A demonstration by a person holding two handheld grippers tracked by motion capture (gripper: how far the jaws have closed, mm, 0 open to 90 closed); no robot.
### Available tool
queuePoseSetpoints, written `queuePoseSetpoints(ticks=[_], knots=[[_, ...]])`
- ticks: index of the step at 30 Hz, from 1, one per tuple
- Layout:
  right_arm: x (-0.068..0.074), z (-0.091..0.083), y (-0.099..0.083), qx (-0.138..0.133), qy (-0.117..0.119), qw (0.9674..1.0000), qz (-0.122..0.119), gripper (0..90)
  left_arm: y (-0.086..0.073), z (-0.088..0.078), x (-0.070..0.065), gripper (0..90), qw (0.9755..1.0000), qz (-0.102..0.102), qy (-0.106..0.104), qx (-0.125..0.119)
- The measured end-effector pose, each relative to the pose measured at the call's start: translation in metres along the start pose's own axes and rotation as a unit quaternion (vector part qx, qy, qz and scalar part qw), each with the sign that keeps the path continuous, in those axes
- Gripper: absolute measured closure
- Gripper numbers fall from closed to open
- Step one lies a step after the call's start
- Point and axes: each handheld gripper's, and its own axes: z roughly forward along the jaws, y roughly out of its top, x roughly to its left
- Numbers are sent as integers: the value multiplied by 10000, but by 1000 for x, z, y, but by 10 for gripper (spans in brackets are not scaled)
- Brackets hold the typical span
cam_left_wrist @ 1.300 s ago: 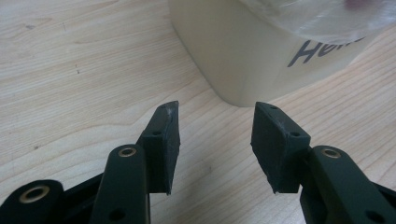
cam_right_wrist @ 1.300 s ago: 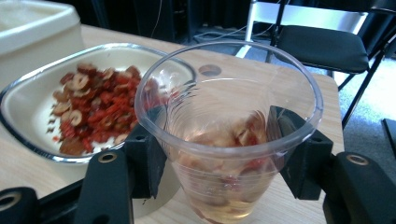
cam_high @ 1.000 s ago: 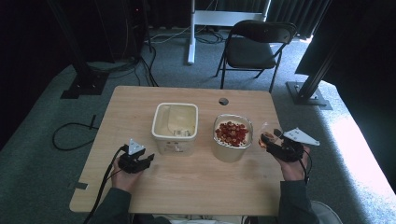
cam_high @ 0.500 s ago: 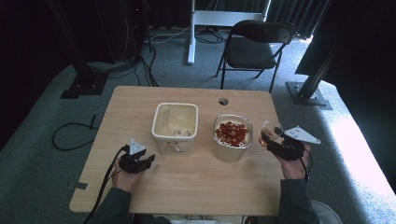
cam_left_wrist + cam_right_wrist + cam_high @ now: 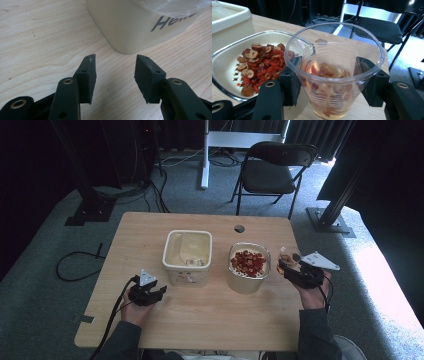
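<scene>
Bench (image 5: 210, 320): light wood, centre of the high view, a small round hole near its far edge. Folding chair (image 5: 274, 170) on the carpet beyond it, upper centre of frame.

Cream tub (image 5: 187, 255): rectangular, open top, centre-left of bench; long axis runs approx. near-to-far. In the left gripper view its lower corner sits at upper centre w/ dark lettering "He…" on the side wall, a detail the high view does not resolve.

Bowl (image 5: 248, 267): clear, rounded-square, just right of the tub, holding red berries and sliced dried fruit (image 5: 248, 261). The right gripper view shows the slices' pale centres at left of frame.

Plastic cup (image 5: 332, 75): clear, upright, mouth up, axis vertical, tapering to the base. It stands between the right gripper's (image 5: 290, 266) two fingers (image 5: 289, 85), which press its wall on either side below the rim, i.e. fingers closed on the cup. Contents: pale liquid w/ fruit pieces, seen in the right gripper view; in the high view the cup is a small glint at centre-right, just right of the bowl.

Left gripper (image 5: 157, 292): lower left of the high view, held low over the bench, pointing toward the tub. Its fingers (image 5: 88, 75) stand wide apart w/ nothing between them; tips near the tub's corner, not touching it.
</scene>
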Motion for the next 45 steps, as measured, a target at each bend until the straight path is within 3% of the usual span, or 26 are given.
queuePoseSetpoints(ticks=[4,18,31,45], knots=[[3,3,7,154,-195,9995,-175,403,0,0,1,527,10000,-4,3,1],[13,8,26,287,-370,9963,-717,403,-2,2,1,527,10000,-15,5,41],[17,12,30,392,-404,9942,-918,404,-3,3,1,527,10000,-39,10,44],[19,13,34,525,-506,9893,-1263,405,-3,3,1,527,10000,-47,21,52]])
